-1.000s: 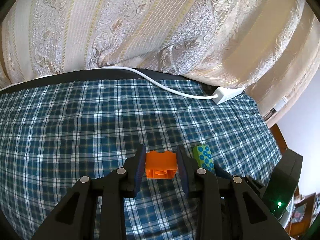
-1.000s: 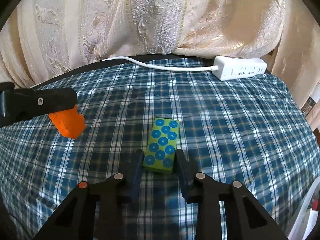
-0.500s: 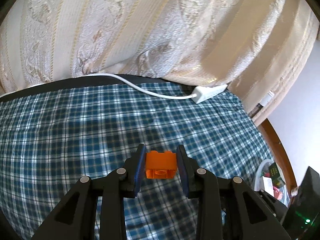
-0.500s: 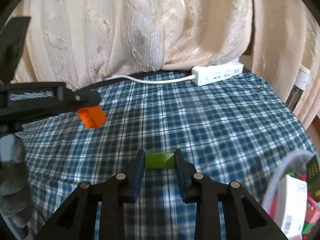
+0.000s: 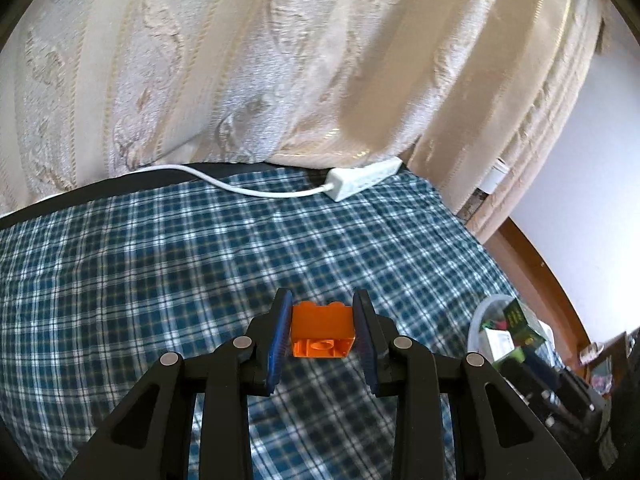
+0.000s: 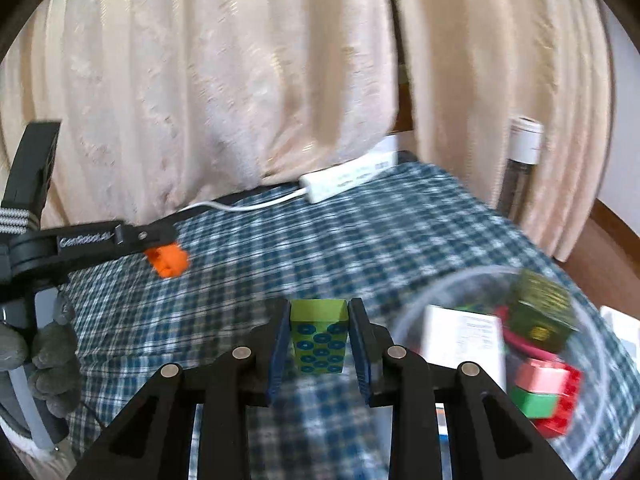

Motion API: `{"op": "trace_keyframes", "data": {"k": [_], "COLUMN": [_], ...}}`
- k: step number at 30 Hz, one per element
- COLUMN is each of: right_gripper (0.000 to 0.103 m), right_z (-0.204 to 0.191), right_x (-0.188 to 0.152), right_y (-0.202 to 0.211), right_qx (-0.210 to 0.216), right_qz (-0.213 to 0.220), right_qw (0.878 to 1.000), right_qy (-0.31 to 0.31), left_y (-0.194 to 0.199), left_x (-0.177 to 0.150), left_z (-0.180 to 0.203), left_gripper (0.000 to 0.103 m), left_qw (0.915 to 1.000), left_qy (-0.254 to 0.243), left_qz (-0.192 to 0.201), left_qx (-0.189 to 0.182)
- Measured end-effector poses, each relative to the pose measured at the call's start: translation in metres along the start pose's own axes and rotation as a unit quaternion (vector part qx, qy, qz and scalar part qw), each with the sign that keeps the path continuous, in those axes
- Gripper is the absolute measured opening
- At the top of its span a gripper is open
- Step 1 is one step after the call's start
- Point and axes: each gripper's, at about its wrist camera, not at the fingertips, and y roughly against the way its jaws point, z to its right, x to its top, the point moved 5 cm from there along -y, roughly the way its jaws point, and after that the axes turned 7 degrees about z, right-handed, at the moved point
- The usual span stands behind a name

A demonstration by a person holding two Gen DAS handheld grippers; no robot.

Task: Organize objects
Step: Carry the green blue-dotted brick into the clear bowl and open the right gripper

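Note:
My left gripper (image 5: 322,330) is shut on an orange toy brick (image 5: 322,326), lifted above the blue plaid cloth (image 5: 160,264). In the right wrist view that same orange brick (image 6: 168,261) hangs at the left in the left gripper (image 6: 154,240), held by a gloved hand (image 6: 44,360). My right gripper (image 6: 319,338) is shut on a green block with blue dots (image 6: 319,334), also off the cloth. A clear plastic bin (image 6: 416,304) lies at the lower right of it, with a white box (image 6: 464,344), a dark green box (image 6: 540,312) and red, pink and green bricks (image 6: 548,388) inside.
A white power strip (image 5: 362,178) with its cable (image 5: 224,184) lies at the far edge of the cloth, under a cream patterned curtain (image 5: 260,60). The bin (image 5: 480,320) shows at the right in the left wrist view. A clear bottle (image 6: 520,168) stands by the curtain.
The right gripper closed on the green dotted block, lifted it off the cloth and swung right, bringing the bin into view. The left gripper also rose and drifted right with the orange brick.

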Motion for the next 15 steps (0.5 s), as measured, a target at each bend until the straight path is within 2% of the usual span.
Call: {"op": "trace_keyframes", "data": {"k": [10, 15], "right_gripper": [0.031, 0.031], "right_z": [0.096, 0.134], "right_x": [-0.012, -0.024], "right_y": [0.054, 0.065], "right_qx": [-0.097, -0.141], "right_qz": [0.030, 0.031], "right_qw": [0.993, 0.985], "right_qy": [-0.064, -0.090], "left_y": [0.000, 0.003], "left_x": [-0.017, -0.026], "left_z": [0.041, 0.059], "left_gripper": [0.032, 0.032], "left_qw": [0.9987, 0.9974], "left_qy": [-0.044, -0.060], "left_qz": [-0.010, -0.013], "left_qx": [-0.025, -0.037]}}
